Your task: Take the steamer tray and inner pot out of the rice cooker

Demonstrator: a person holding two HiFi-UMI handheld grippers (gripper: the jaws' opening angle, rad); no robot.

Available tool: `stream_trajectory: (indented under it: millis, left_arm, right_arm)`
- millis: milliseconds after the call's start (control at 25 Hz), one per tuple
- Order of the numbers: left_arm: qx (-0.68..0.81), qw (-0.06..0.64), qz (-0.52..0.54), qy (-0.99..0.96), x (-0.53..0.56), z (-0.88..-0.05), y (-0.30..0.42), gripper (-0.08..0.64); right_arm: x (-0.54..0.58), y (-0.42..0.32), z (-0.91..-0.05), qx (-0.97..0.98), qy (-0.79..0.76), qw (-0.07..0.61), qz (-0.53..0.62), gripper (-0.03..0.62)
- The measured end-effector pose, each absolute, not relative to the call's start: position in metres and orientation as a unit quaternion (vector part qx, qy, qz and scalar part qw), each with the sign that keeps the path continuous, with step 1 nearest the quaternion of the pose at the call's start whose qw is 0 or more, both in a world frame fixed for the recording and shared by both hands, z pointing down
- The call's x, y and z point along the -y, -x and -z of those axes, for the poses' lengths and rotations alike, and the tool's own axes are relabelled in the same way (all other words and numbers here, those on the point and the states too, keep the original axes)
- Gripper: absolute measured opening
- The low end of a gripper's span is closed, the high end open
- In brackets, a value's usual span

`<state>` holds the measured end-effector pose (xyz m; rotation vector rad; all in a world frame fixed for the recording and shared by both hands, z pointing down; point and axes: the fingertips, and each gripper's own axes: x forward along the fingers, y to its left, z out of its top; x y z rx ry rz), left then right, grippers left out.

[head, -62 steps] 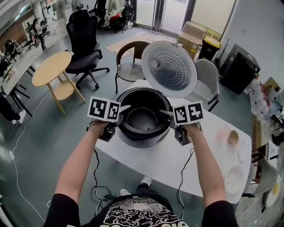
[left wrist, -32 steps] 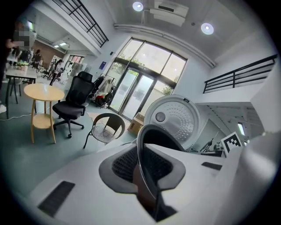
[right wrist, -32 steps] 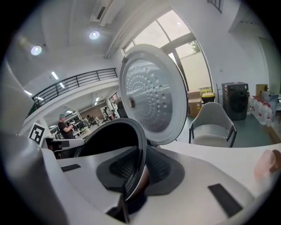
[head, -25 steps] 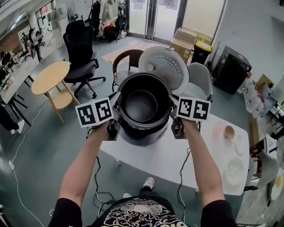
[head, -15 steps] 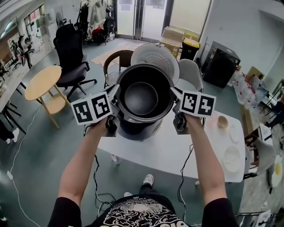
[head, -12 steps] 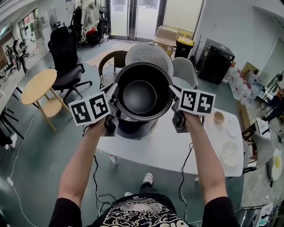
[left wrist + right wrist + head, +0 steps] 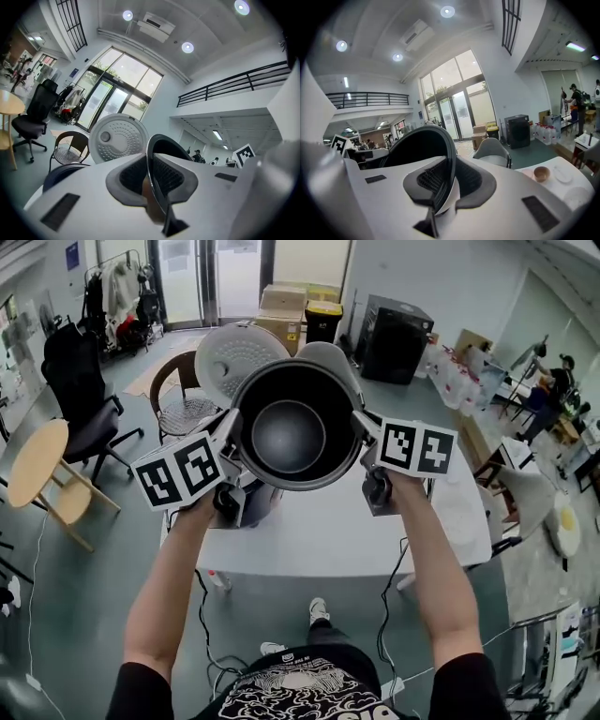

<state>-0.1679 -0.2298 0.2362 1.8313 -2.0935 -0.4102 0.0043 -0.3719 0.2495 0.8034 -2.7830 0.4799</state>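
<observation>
The left gripper's point(image 7: 152, 180) fingers point(image 7: 172, 174) are clenching the thin rim of the pot point(image 7: 158, 143), one pad inside and one outside. The right gripper's point(image 7: 445, 180) fingers point(image 7: 429, 178) are pinching the opposite rim in the same way. So two grippers are carrying one pot, which is hanging in the air between them, mouth toward the head camera, above the counter point(image 7: 323, 540) and clear of the cooker point(image 7: 246, 504). Two marker cubes are flanking it, one per gripper.

One cooker is sitting on the counter below and left of the pot, its single lid point(image 7: 239, 357) standing open behind. One bowl point(image 7: 541, 173) is resting on the counter's far right. Three chairs are standing around: a wooden one point(image 7: 183, 404), a white one point(image 7: 330, 360) and a black office one point(image 7: 80, 381).

Compared with the first frame, the pot is no longer sitting in the cooker; both grippers have been raising it, gripping the rim just as tightly, and the head view has been swinging rightward across the room.
</observation>
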Motion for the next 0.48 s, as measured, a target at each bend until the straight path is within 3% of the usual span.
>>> stream_trajectory:
  millis: [480]
  left_arm:
    - [0.675,0.212,0.102,-0.699,0.387,-0.313,-0.037,0.051]
  right_arm:
    - [0.495,-0.232,-0.336,0.904,-0.359,0.107,-0.207,0.074]
